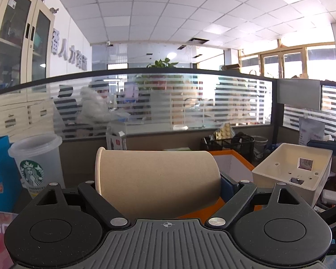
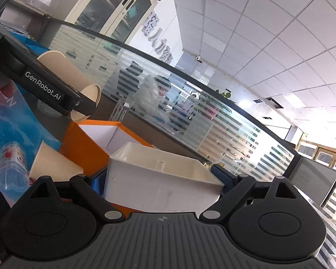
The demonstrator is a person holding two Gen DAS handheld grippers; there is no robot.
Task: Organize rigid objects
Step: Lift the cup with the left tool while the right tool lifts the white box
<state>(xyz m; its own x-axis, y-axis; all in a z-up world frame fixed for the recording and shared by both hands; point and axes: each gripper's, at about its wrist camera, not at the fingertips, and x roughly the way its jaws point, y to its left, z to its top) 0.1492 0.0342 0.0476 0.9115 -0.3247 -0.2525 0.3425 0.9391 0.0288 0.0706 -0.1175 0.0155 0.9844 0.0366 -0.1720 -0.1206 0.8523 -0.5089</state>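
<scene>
The left hand-held gripper [image 1: 159,186] is level and its two fingers are closed around a paper cup [image 1: 156,179] that lies sideways between them. In the right wrist view this same gripper is seen from the side, tilted down, with the cup across its tip. The right hand-held gripper [image 2: 165,179] is tilted to one side and points a little upward. Its blue pads [image 2: 221,177] press on both sides of a white box [image 2: 159,179], so it is closed on it.
</scene>
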